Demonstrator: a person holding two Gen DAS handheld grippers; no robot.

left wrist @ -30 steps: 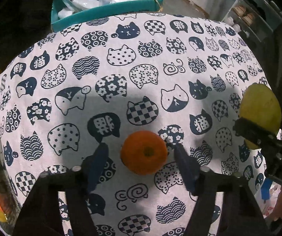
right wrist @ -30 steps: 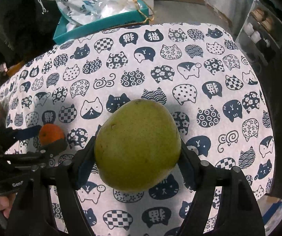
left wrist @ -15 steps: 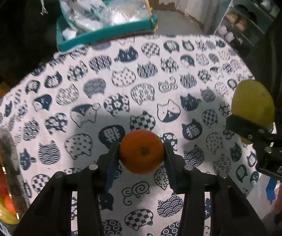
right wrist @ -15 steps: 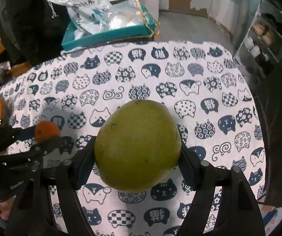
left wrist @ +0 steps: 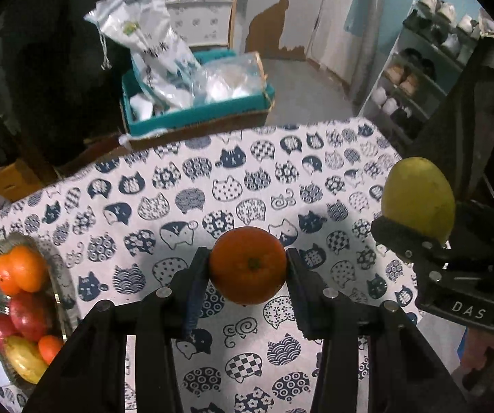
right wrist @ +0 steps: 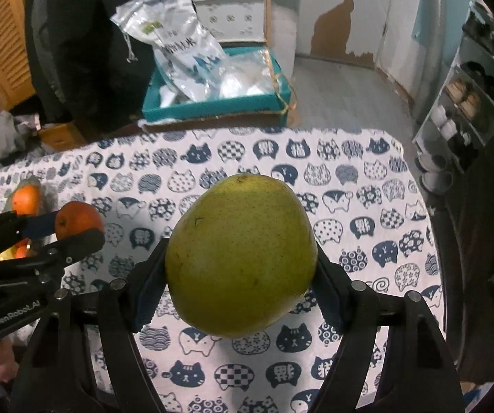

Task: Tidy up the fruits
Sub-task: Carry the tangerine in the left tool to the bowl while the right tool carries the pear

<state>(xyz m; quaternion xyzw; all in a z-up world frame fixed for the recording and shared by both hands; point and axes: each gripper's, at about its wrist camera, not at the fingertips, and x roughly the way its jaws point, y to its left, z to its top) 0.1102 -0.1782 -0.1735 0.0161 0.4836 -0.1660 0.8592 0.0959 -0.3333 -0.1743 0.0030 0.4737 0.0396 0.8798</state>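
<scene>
Two fruits hang clear above the cat-print tablecloth (left wrist: pixel 185 203), each pinched at its widest girth so it cannot roll out. Biggest is the green pear (right wrist: pixel 242 258), clamped in the right gripper (right wrist: pixel 242 280). Smaller, the orange (left wrist: pixel 248 265) sits squeezed in the left gripper (left wrist: pixel 247 277), probably bound for the fruit bowl (left wrist: pixel 62 275) at the cloth's left edge.

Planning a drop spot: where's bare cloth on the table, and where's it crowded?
Free: the cat-print tablecloth from the middle across to its right edge and back toward the teal box. Crowded: the left edge, where the fruit bowl is already piled with fruit.
</scene>
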